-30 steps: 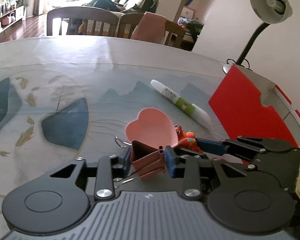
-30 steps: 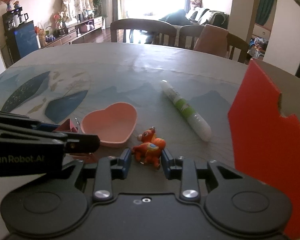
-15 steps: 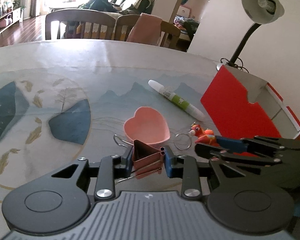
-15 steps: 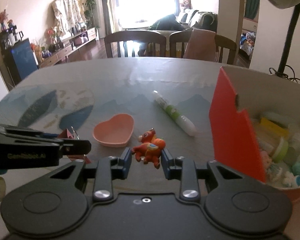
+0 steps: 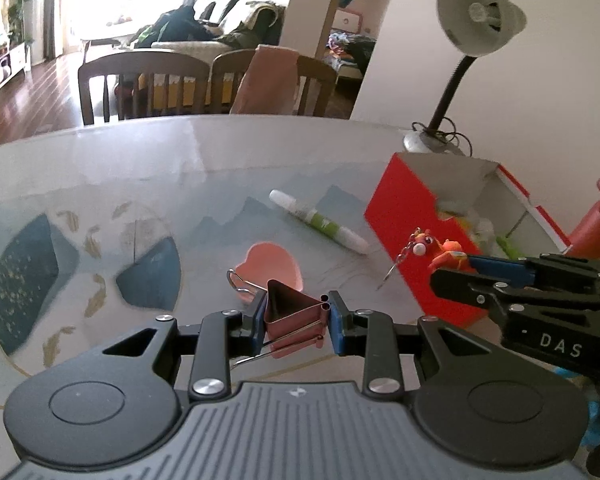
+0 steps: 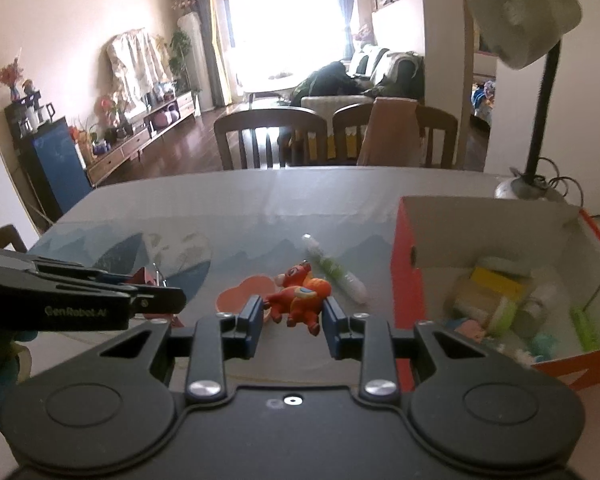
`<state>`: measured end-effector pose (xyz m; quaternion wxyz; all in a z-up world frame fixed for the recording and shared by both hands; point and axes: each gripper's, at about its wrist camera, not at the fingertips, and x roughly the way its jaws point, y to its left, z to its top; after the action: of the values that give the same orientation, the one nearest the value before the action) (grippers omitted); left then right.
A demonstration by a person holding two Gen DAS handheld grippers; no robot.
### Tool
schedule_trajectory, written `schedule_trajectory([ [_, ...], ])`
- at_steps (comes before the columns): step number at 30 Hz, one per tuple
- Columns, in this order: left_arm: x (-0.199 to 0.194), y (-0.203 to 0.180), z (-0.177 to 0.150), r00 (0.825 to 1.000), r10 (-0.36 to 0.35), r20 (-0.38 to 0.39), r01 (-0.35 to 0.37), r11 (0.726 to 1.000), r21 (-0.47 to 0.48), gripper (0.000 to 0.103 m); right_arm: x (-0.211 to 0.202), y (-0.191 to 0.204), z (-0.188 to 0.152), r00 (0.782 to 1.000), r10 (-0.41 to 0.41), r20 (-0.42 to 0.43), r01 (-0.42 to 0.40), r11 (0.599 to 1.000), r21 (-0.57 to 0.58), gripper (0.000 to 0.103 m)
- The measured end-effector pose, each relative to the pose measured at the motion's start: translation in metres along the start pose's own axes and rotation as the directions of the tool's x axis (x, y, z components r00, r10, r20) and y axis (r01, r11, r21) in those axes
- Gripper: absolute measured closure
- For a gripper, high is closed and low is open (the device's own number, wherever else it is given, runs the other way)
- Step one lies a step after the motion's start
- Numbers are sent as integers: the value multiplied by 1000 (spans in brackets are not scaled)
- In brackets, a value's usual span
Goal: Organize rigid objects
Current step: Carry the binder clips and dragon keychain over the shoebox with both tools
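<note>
the left gripper (image 5: 296,320) has its jaws pinched on a pink binder clip (image 5: 294,314), the clip's triangular body squeezed between the blue pads and held up off the table (image 5: 140,184); one wire handle loops out toward the far left of the clip and another runs back under the left finger. below and beyond the clip lies a pink heart-shaped dish (image 5: 274,266) on the patterned table cover, and farther on, apart from it, a white and green glue pen (image 5: 318,222) lies on its side at a slant. the right gripper (image 6: 292,318) has its jaws closed on an orange toy deer (image 6: 298,300), gripped by its body and lifted clear of the table, just beside the near wall of a red box (image 6: 408,280). in the left wrist view the deer (image 5: 444,250) shows at the tip of the right gripper (image 5: 456,268), in front of the box's red wall, with a small chain and ring hanging loose from its head. the box (image 5: 404,216) stands open at the right side of the table, holding an assortment of small items, blurred but including yellow, green and pale pieces. a gray desk lamp (image 5: 476,28) stands on the table behind the box. wooden chairs (image 6: 268,136) sit at the table's far edge.
</note>
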<state>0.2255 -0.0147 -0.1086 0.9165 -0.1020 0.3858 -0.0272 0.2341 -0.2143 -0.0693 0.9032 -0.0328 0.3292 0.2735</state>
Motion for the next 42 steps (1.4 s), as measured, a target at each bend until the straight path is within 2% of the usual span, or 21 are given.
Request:
schedule_trajectory([
  [9,-25,-35,26,1000,-15,14,14,997,69,73,-33,-24,18,998,-33,51,30,998,52,73],
  [19,-26,-89,51,996,-76,40,68,983,169,73,-57,-68,26,991,-101,90,95,993,72,73],
  [30,17,-155,69,992,-128,0,124,962,243,73,-60,-140,18,978,-195,69,185,975,123,73],
  [42,85,-209,71,989,-121,-90,142,950,277,73,-35,-204,11,968,-251,15,246,960,136,73],
])
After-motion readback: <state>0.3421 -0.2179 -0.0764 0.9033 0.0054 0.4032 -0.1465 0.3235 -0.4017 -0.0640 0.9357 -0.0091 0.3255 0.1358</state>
